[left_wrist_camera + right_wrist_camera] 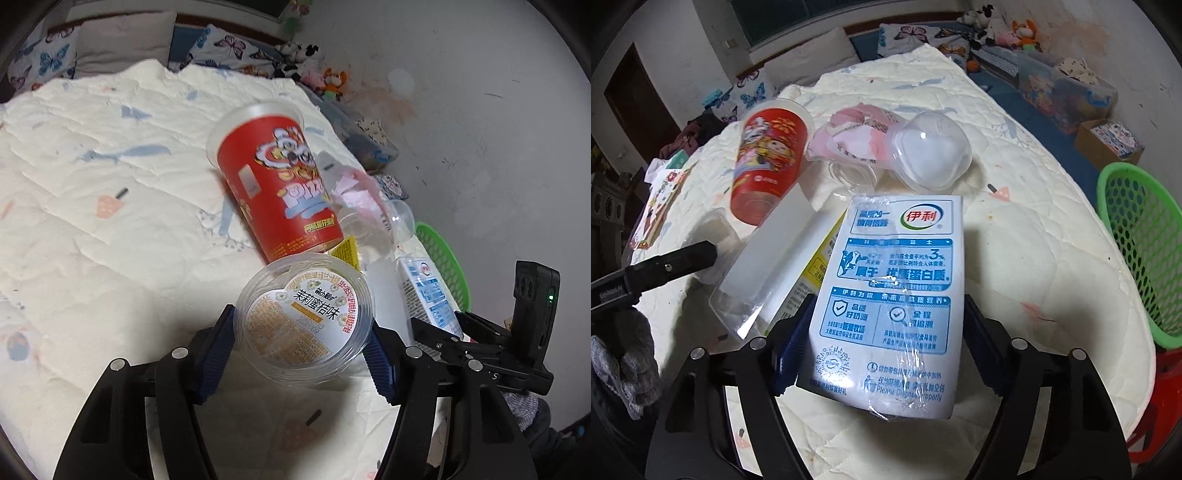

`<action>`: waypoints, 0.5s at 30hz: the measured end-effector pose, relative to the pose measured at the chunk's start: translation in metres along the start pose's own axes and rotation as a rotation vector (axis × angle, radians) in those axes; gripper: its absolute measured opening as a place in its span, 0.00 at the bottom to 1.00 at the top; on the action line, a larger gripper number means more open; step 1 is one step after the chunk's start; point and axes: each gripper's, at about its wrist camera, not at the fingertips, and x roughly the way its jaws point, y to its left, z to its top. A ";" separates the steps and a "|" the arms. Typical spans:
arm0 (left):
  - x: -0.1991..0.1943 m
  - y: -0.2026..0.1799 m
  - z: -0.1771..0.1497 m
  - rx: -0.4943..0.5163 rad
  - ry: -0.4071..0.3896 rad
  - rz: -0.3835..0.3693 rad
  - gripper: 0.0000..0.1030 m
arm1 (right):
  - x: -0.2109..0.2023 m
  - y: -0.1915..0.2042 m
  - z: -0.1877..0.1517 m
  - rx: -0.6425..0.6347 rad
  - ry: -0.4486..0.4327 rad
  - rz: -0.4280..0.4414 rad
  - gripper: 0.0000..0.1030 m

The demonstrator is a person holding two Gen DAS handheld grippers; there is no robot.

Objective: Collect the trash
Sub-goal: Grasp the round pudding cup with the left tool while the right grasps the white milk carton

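Left gripper point(303, 354) was clamped on a clear plastic cup point(304, 323), its blue pads pressed to both sides, the labelled base facing the camera above the white quilt point(92, 192). Right gripper point(882, 354) held a white-and-blue milk carton point(890, 295) between its pads. A red snack cup point(280, 188) lay just beyond the clear cup. The green basket point(1137, 258) stood off the bed's right edge.

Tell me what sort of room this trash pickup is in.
Most likely a bedroom: the trash lies on a quilted mattress, with butterfly-print pillows at its head and stuffed toys by the wall.
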 end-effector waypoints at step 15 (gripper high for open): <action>-0.056 -0.048 0.003 0.020 -0.138 -0.009 0.61 | -0.045 -0.015 -0.004 -0.008 -0.080 0.078 0.72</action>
